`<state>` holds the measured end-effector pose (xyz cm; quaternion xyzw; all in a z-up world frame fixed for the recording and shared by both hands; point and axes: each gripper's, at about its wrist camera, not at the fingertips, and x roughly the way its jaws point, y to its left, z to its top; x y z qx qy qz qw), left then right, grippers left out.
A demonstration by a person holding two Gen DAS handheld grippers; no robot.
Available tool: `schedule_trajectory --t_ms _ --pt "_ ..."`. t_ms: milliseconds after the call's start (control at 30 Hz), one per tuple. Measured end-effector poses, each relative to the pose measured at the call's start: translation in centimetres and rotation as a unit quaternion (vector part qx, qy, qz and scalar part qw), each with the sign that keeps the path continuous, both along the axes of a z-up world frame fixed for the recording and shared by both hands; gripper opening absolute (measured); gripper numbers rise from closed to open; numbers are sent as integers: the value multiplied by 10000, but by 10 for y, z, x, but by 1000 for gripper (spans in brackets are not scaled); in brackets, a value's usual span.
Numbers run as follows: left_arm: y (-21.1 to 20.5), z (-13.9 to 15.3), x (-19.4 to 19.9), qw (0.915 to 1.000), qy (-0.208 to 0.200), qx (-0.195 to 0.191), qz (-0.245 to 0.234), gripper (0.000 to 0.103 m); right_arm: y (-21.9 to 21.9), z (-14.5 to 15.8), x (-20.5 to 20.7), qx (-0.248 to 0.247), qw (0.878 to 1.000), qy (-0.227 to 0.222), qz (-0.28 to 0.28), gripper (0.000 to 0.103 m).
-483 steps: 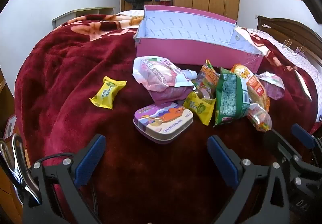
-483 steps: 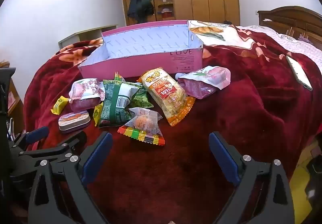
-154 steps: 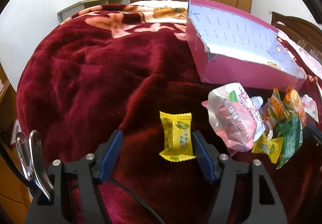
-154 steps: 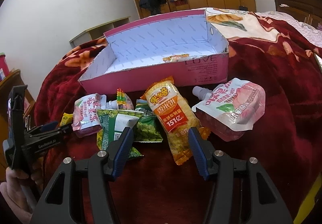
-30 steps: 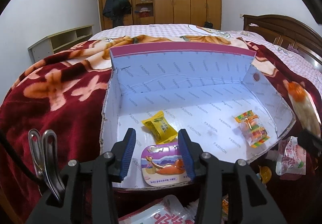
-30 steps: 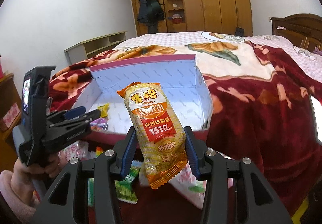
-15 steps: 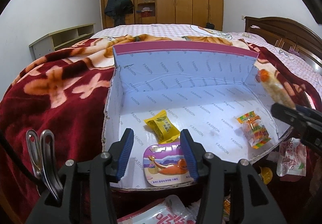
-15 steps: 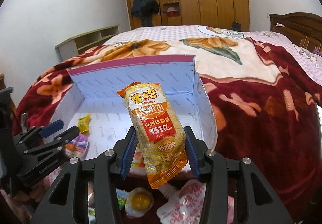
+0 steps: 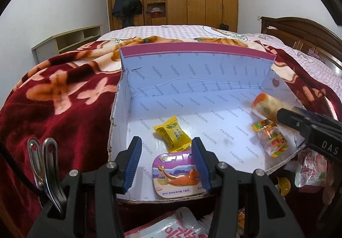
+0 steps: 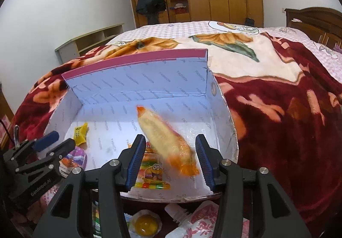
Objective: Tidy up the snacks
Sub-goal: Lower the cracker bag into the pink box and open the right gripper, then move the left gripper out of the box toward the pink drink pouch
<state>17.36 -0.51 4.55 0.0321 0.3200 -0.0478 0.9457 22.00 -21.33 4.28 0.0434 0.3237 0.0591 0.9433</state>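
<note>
The left tool stood open and empty, its fingers flanking the tin set inside the box. At 12 o'clock of the right tool, open too, the blurred cracker bag was apparently dropping free into the box.

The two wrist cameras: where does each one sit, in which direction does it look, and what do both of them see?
Left wrist: sits behind the left gripper, above the box's near-left corner, looking across the pink box toward the wardrobe; its own blue-padded fingers show, open.
Right wrist: sits behind the right gripper, over the box's near-right part, facing the same way; its open fingers show, with the blurred orange packet between them.
Shared: the box, yellow candy, purple tin, rainbow pack, and each other's gripper.
</note>
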Motion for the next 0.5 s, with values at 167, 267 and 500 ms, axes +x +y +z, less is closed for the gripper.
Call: schedule_trajectory --t_ms 167,267,500 --pt "0 1 -2 10000 -19 -20 -2 51 2 6 -7 9 9999 -129 6 62" --pt "1 3 -6 10000 -28 -40 -16 51 4 11 -13 -4 9998 -199 58 62" --pt "3 17 -21 9998 -102 -137 -89 51 7 20 -34 104 9991 -381 176 62"
